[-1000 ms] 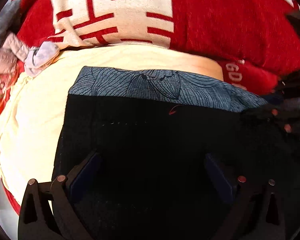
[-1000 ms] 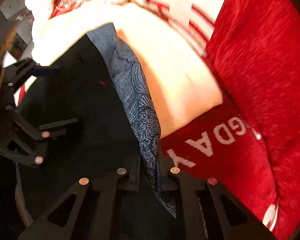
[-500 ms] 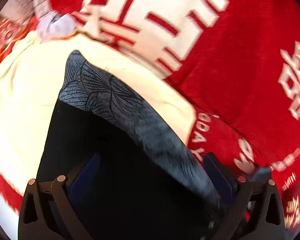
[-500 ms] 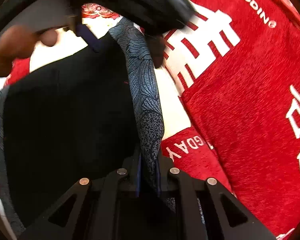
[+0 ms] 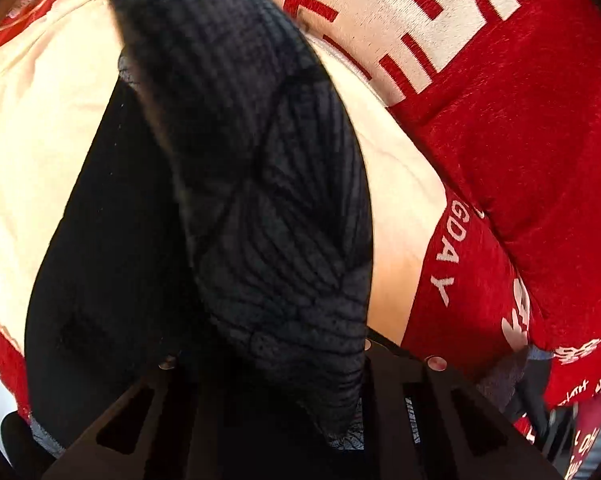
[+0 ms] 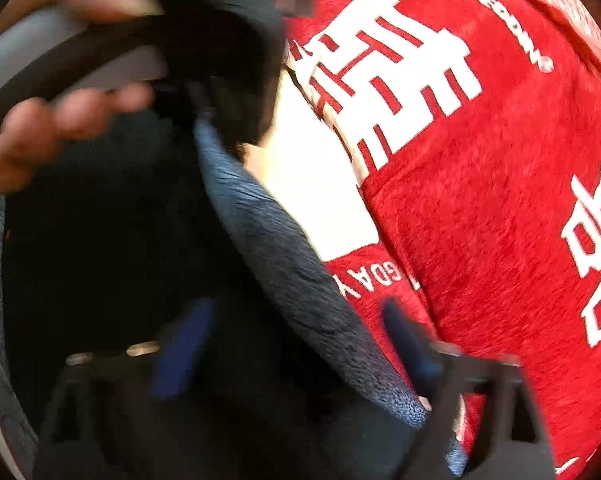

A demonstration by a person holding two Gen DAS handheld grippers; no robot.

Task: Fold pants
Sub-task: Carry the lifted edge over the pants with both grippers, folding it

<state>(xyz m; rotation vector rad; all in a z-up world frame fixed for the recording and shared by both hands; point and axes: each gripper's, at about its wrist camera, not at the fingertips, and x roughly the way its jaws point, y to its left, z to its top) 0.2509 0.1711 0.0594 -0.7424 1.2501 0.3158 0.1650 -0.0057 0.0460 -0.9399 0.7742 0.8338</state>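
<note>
One big red blanket (image 5: 540,120) with white letters covers the bed. A cream cloth (image 5: 40,120) lies on the red blanket. The pants (image 5: 112,260) lie on top of the cream cloth, black with a grey-blue patterned band (image 5: 268,184) along one edge.

The left gripper (image 5: 300,368) is closed tight on that band, lifting it off the cream cloth. The right gripper (image 6: 296,344) has its blue fingers (image 6: 180,344) spread wide around the band, though the picture is blurry, so I cannot tell if they touch it.

The pants look soft, light and floppy. I think the thick band is the best place to grab.
</note>
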